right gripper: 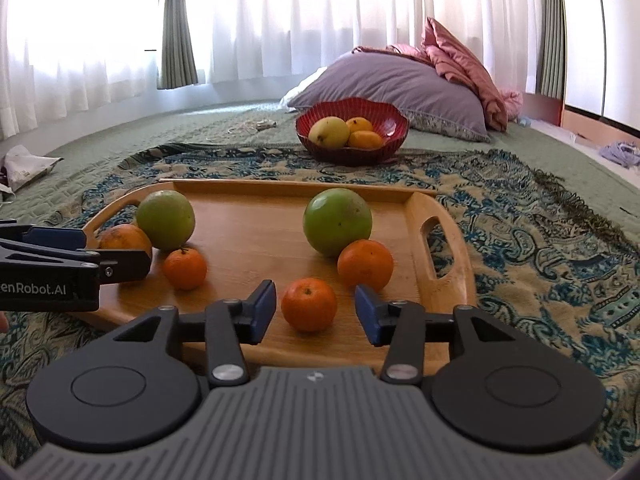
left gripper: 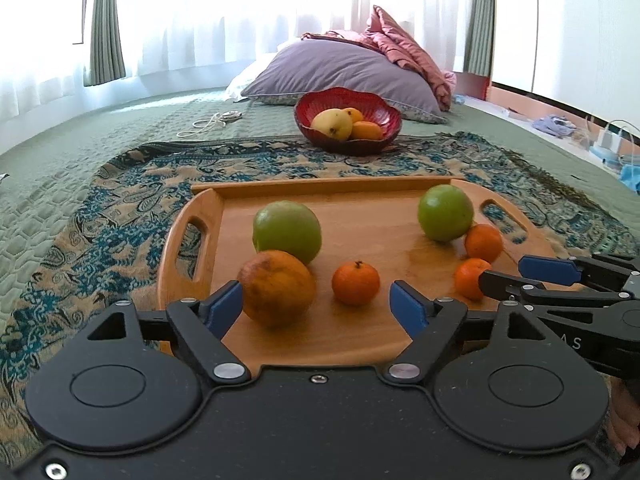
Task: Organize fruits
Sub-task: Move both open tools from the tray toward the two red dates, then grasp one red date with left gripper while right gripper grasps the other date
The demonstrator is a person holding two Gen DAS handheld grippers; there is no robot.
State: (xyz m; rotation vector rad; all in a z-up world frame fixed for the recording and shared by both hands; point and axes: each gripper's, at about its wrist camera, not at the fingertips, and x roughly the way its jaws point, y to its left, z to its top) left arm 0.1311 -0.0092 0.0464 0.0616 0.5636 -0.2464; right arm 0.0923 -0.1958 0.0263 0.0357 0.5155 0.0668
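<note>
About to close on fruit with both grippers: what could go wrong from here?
1. The small orange sits loose between the right hand-held gripper pads; closing off-centre may roll it across the wooden tray.
2. The large orange touches a green fruit; lifting it with the left hand-held gripper may nudge that fruit.
3. The red bowl already holds three fruits; additions may spill.

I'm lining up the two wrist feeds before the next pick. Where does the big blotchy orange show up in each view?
Left wrist: the big blotchy orange is low left of centre, just inside the left tongs' left finger, touching the green fruit behind it.
Right wrist: the same orange is at the far left, partly hidden behind the left tongs.
Shared landmark: the red bowl beyond the wooden tray.
</note>
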